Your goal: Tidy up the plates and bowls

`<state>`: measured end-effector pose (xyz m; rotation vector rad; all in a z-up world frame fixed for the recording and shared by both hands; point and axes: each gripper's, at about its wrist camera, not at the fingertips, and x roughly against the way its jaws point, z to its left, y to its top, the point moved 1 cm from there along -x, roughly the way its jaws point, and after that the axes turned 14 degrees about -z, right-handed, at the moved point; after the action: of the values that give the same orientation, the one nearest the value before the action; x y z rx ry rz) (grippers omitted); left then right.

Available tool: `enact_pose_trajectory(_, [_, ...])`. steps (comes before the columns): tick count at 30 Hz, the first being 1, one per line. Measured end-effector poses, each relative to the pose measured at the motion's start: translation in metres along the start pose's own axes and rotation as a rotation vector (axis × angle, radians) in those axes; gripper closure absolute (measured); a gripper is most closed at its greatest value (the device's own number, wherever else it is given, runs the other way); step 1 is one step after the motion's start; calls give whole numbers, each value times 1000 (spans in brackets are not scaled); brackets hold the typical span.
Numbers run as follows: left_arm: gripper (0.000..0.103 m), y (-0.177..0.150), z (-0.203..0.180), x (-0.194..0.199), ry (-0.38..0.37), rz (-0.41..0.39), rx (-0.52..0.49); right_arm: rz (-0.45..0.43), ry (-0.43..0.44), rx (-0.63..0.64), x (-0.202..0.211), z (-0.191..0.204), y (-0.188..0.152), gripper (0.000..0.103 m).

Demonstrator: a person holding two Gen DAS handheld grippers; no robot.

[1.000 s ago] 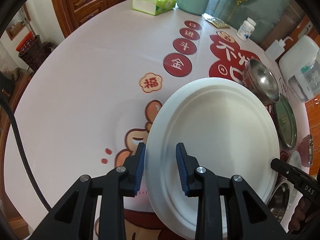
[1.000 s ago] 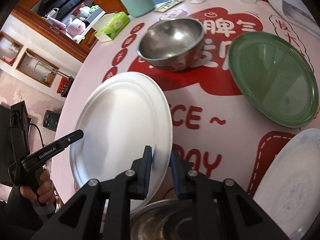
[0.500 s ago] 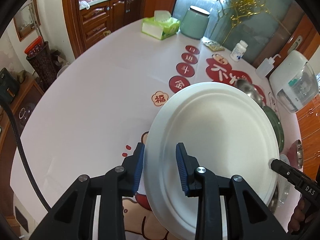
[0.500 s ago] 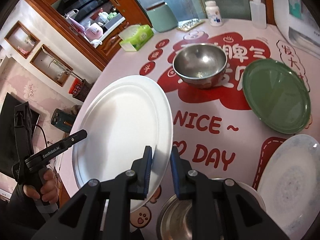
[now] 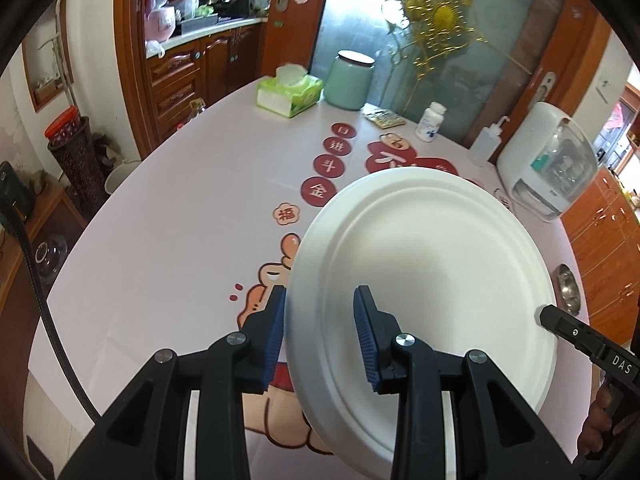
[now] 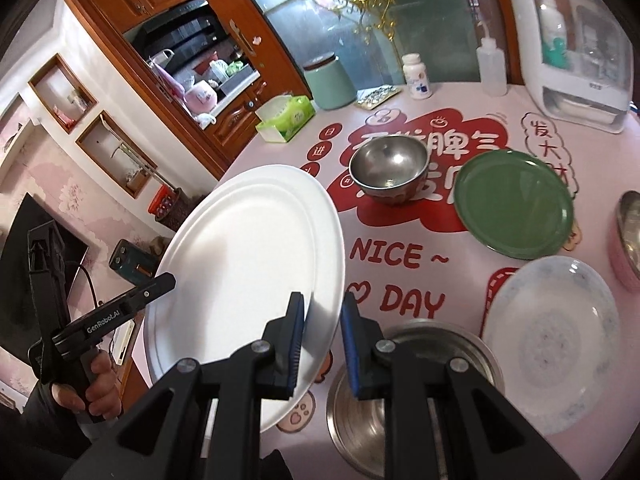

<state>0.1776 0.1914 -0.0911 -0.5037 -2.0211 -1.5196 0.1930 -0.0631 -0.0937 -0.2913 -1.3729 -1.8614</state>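
A large white oval plate (image 5: 432, 264) hangs tilted above the table, held at two opposite edges. My left gripper (image 5: 320, 332) is shut on its near rim, one blue pad under the rim and one inside the plate. My right gripper (image 6: 322, 340) is shut on the other edge of the white plate (image 6: 248, 248). Each gripper shows in the other's view: the left gripper (image 6: 120, 308) in a hand, the right gripper's tip (image 5: 560, 324) at the plate's far rim. On the table below stand a steel bowl (image 6: 388, 168), a green plate (image 6: 514, 204) and a pale blue-white plate (image 6: 552, 340).
A wide steel bowl (image 6: 420, 400) sits just under my right gripper, and a pink-sided steel bowl (image 6: 628, 236) is at the right edge. At the table's far side are a tissue box (image 5: 290, 94), a green jar (image 5: 350, 80), a pill bottle (image 5: 430, 122), a squeeze bottle (image 5: 486, 142) and a white appliance (image 5: 548, 160).
Both grippers have risen together with the white plate, lifting it well off the table. The dishes on the table look smaller and farther below, and more of the room shows.
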Motion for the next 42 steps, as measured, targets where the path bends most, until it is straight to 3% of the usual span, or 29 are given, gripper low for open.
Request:
enact_pose_trajectory(20, [69, -62, -69, 74, -139, -15, -89, -104, -104, -53, 115, -38, -63, 85])
enact_pose_trajectory(42, [69, -136, -142, 82, -320, 128, -292, -103, -322, -218, 191, -92, -149, 85])
